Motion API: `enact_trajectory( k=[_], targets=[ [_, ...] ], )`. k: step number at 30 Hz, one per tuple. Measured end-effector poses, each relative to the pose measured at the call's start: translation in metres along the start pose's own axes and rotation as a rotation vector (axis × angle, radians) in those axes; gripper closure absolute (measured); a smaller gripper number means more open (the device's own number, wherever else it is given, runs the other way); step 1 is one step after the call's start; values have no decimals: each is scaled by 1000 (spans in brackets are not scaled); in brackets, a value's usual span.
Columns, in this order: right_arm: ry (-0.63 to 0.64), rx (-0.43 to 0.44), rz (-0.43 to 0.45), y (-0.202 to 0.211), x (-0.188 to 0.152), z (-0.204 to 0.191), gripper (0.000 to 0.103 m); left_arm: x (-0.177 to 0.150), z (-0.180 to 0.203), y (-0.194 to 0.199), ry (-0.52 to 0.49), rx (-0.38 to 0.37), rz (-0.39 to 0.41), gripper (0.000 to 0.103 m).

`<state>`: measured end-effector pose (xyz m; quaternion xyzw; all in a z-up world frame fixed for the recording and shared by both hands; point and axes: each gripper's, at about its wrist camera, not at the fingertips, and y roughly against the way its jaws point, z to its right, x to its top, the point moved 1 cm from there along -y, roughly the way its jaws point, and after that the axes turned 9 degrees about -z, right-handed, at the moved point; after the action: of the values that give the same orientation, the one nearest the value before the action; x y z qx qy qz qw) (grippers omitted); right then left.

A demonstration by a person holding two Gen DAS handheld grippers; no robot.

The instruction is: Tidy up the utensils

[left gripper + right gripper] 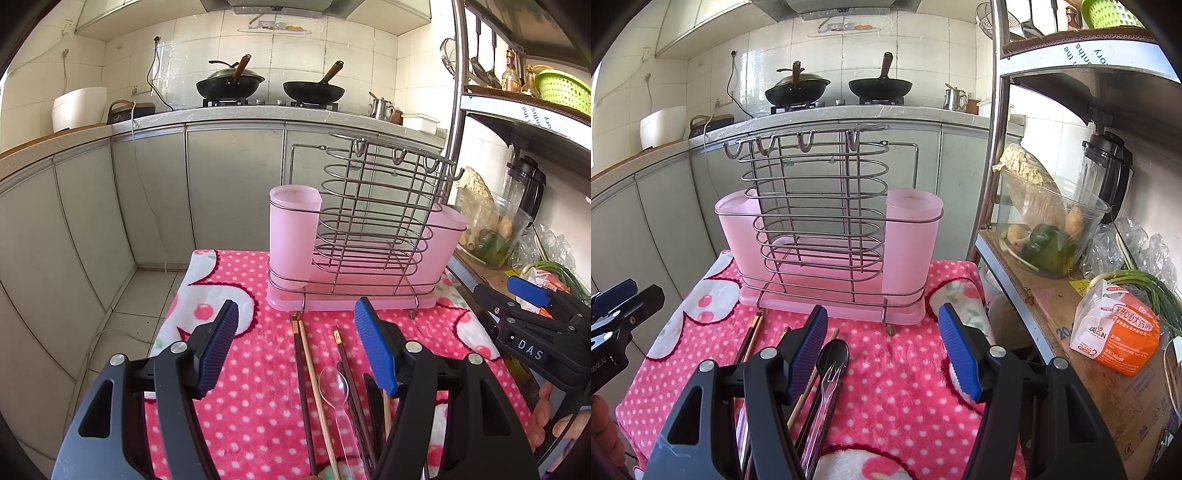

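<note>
We log the left gripper and the right gripper both with blue pads spread wide and nothing between them, hovering over the pink polka-dot cloth. Utensils lie loose on that cloth: below the left gripper, at six o'clock, chopsticks beside a clear plastic spoon; at seven o'clock of the right gripper, a dark spoon and a clear fork. At twelve o'clock of both stands the wire utensil rack on its pink tray, a pink cup at each end, with the stove and two woks beyond.
</note>
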<state>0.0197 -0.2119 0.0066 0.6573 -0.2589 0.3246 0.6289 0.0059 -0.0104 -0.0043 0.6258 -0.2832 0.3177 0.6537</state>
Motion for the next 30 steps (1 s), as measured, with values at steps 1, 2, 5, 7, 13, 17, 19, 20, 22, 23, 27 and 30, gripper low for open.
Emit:
enact_trajectory(
  k=[1,2,5,7,13,17,19,20,22,23,27,30],
  targets=[
    [0,1,-1,0,0,0,41,0,0,0,0,1,0,37],
    [0,2,-1,1,1,1,41,0,-1,0,0,1,0,37],
    [1,1,-1,-1,0,0,41,0,-2,0,1,0,1,37],
    [0,1,-1,-2,-1,-1,41,0,0,0,0,-1,0,37],
    [1,1,-2,-1,0,0,41,-3,8,1,-8,-7,-2,37],
    [1,1,-2,-1,0,0,41,-2,8,1,-7,-7,-2,37],
    [1,1,-2,-1,-1,-1,41,-2,7,0,-6,-8,-3,37],
    [1,1,-2,-1,0,-1,41,-2,8,0,-8,-8,-3,37],
    [2,0,-2,-1,-1,-1,41,-2,6,0,-7,-10,-3,37],
    [0,1,-2,-1,0,0,41,-2,6,0,-7,-11,-4,37],
    [1,1,-2,-2,0,-1,41,-3,5,-1,-10,-13,-7,37],
    [1,0,-2,-1,0,0,41,-2,2,-3,-10,-14,-11,37]
  ],
)
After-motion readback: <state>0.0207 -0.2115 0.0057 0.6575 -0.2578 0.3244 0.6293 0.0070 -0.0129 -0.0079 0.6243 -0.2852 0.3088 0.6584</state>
